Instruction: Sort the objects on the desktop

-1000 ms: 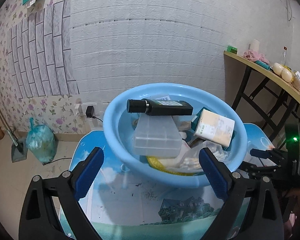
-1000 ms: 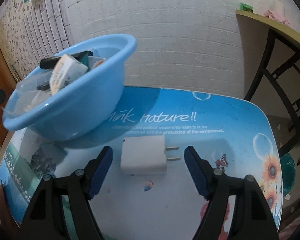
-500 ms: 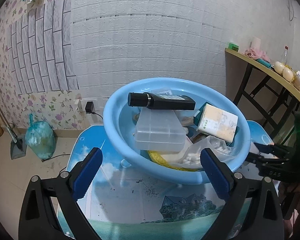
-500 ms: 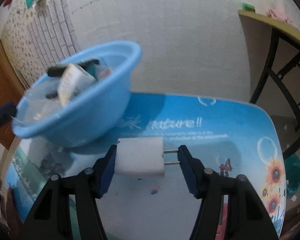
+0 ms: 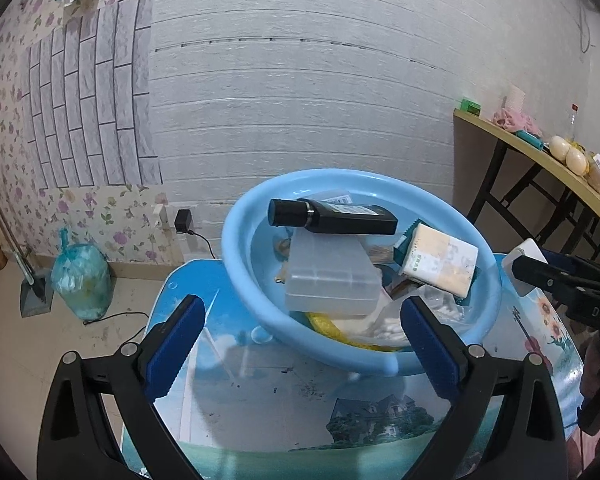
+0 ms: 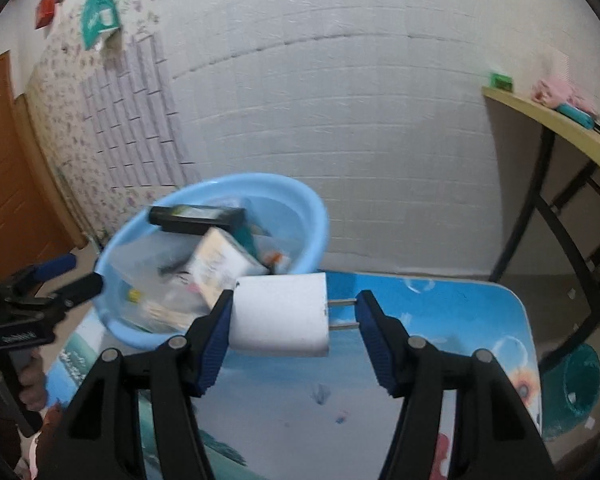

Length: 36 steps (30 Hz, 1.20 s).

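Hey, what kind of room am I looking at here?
Probably a lived-in home room, not a lab: floral wallpaper, a tied rubbish bag beside a dustpan on the floor, and a low picture-print table carrying a blue plastic basin.

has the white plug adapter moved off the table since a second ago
Yes. The white plug adapter, clamped in the right gripper, now hangs above the table, level with the blue basin rim.

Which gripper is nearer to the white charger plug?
Right. The right gripper is shut on the white charger plug, lifted off the table. The left gripper stands open in front of the blue basin, apart from it.
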Each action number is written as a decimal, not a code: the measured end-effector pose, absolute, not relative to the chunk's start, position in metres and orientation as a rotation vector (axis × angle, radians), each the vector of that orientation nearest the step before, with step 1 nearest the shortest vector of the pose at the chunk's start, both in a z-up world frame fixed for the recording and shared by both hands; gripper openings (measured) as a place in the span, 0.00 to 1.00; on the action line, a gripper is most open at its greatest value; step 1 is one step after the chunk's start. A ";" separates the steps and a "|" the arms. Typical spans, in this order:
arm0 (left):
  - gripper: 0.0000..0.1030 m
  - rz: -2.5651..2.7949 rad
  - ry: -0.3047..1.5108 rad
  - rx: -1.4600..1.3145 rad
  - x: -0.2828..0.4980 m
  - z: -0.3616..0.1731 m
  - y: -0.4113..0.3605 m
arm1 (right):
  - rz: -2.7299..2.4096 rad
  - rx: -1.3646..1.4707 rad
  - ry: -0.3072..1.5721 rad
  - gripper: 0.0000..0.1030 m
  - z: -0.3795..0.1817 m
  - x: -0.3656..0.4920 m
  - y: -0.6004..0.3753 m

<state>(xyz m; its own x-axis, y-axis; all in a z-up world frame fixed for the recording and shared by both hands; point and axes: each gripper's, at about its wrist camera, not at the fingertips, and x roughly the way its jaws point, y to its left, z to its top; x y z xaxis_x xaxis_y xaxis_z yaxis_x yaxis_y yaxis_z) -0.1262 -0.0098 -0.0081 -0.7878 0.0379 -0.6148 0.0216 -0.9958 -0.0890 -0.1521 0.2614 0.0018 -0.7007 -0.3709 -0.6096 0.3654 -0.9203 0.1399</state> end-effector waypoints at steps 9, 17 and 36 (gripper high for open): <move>0.96 2.955 -0.140 -1.017 -0.124 -0.010 -0.022 | -2.440 0.929 0.026 0.58 0.013 -0.174 0.206; 0.96 2.976 -0.131 -1.047 -0.129 -0.014 -0.033 | -2.390 0.953 0.027 0.60 0.013 -0.199 0.168; 0.98 2.925 -0.100 -1.252 -0.118 -0.001 -0.025 | -2.437 1.016 0.071 0.67 0.024 -0.161 0.178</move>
<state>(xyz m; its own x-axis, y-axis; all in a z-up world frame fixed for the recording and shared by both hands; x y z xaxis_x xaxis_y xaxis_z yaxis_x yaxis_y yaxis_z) -0.1178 -0.0250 -0.0005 -0.6898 -0.0137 -0.7239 0.0631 -0.9971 -0.0413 -0.1613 0.1776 0.0235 -0.5997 -0.4234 -0.6790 0.4623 -0.8760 0.1379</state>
